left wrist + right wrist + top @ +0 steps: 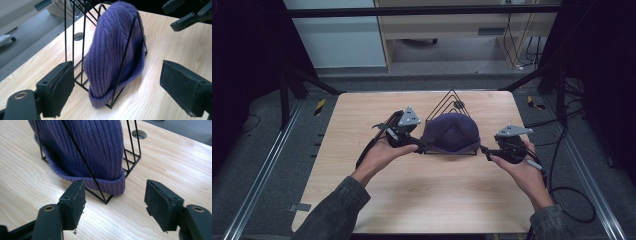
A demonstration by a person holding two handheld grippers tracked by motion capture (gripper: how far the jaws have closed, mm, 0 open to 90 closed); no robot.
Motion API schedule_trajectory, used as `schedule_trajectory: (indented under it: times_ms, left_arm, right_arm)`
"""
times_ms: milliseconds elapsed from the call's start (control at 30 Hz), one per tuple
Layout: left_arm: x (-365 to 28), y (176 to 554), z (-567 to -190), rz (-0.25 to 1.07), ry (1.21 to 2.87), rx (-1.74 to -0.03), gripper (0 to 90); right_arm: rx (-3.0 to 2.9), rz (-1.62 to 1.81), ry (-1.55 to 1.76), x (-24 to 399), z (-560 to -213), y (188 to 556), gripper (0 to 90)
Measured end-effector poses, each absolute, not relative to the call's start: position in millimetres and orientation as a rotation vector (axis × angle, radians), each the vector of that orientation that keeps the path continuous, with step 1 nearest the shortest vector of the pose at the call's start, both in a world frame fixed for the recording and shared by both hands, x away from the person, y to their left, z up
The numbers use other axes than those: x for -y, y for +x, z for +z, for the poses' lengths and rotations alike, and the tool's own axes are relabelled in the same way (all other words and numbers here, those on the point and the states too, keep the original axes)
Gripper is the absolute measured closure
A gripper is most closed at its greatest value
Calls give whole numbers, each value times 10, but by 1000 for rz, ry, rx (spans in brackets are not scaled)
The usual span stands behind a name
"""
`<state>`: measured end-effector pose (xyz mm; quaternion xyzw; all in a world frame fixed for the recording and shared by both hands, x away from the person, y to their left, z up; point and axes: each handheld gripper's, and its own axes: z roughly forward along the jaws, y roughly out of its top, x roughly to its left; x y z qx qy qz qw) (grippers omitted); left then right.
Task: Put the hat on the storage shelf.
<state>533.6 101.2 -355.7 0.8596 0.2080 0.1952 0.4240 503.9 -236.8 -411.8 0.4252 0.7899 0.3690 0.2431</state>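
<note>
i am holding my left claw [421, 148] and right claw [484, 150] spread, gripping nothing, beside the purple beanie [451, 132], risking snagging its wire rack [451, 98] and tipping it.

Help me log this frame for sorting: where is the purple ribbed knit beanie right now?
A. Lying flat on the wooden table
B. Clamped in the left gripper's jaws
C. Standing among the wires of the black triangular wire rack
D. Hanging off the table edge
C: the purple ribbed knit beanie stands upright among the wires of the black triangular wire rack, while both grippers' jaws stand open and clear of it.
</note>
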Motion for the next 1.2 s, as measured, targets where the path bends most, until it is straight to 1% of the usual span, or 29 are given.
schedule_trajectory:
  times_ms: [67, 133, 233, 267, 400, 567, 733, 767, 867, 1033, 1067, 1133, 1200]
  left_arm:
    - [-1026, 5306, -3571, 486, 2147, -522, 110]
    - [-1032, 5294, -3577, 484, 2149, -524, 109]
    - [-1060, 5261, -3591, 489, 2152, -528, 105]
    - [-1080, 5238, -3601, 485, 2156, -535, 102]
    - [-1140, 5162, -3643, 480, 2151, -555, 94]
    - [-1268, 5055, -3736, 483, 2164, -582, 82]
    - [-1422, 4948, -3853, 480, 2177, -614, 75]
    - [-1504, 4899, -3909, 480, 2177, -630, 75]
    - [-1620, 4825, -4006, 471, 2189, -648, 74]
    - [-1752, 4732, -4141, 458, 2195, -672, 63]
    - [-1829, 4676, -4228, 455, 2202, -685, 60]
    - [-1864, 4653, -4266, 452, 2202, -691, 57]
    - [-1961, 4601, -4376, 435, 2204, -715, 55]
  right_arm:
    - [-2156, 1014, 1145, 2341, -4112, 5007, 287]
    - [-2157, 1014, 1143, 2334, -4109, 4998, 273]
    - [-2150, 1019, 1140, 2300, -4097, 4968, 218]
    - [-2143, 1023, 1135, 2278, -4085, 4945, 185]
    - [-2131, 1043, 1140, 2233, -4089, 4882, 149]
    - [-2149, 1051, 1138, 2143, -4180, 4757, 107]
    - [-2183, 1069, 1116, 2052, -4293, 4649, 92]
    - [-2210, 1080, 1106, 1987, -4369, 4595, 85]
    - [-2247, 1092, 1087, 1883, -4456, 4525, 77]
    - [-2279, 1108, 1055, 1752, -4528, 4466, 77]
    - [-2305, 1106, 1040, 1678, -4573, 4447, 77]
    - [-2322, 1101, 1031, 1642, -4597, 4438, 80]
    - [-2374, 1069, 1014, 1532, -4684, 4416, 111]
